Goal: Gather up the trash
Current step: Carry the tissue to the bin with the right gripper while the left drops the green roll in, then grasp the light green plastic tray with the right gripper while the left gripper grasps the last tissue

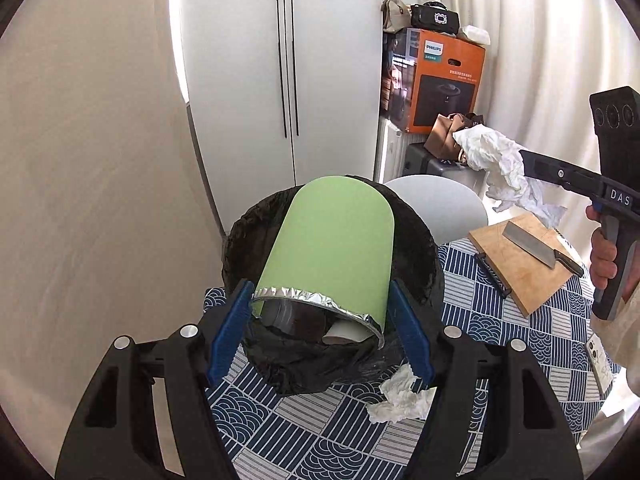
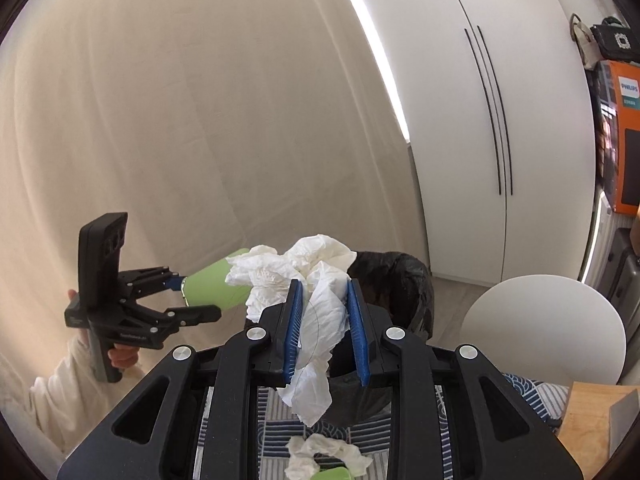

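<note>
My left gripper (image 1: 320,328) is shut on a light green cup (image 1: 336,248) with a foil rim. The cup is tipped on its side in the air, its mouth facing the camera and scraps showing inside. Behind and below it stands the black-bagged bin (image 1: 420,248). My right gripper (image 2: 323,320) is shut on a crumpled white tissue (image 2: 316,280), raised just in front of the bin (image 2: 400,280). The right wrist view shows the left gripper (image 2: 188,296) holding the cup (image 2: 212,284) at the left. Another crumpled tissue (image 1: 400,400) lies on the blue patterned tablecloth (image 1: 500,320).
A wooden cutting board (image 1: 524,264) with a cleaver (image 1: 536,244) lies at the right of the table, and a phone (image 1: 598,360) sits near the edge. A white round stool (image 1: 436,200) stands behind the bin. White cupboards, curtains and stacked boxes fill the back.
</note>
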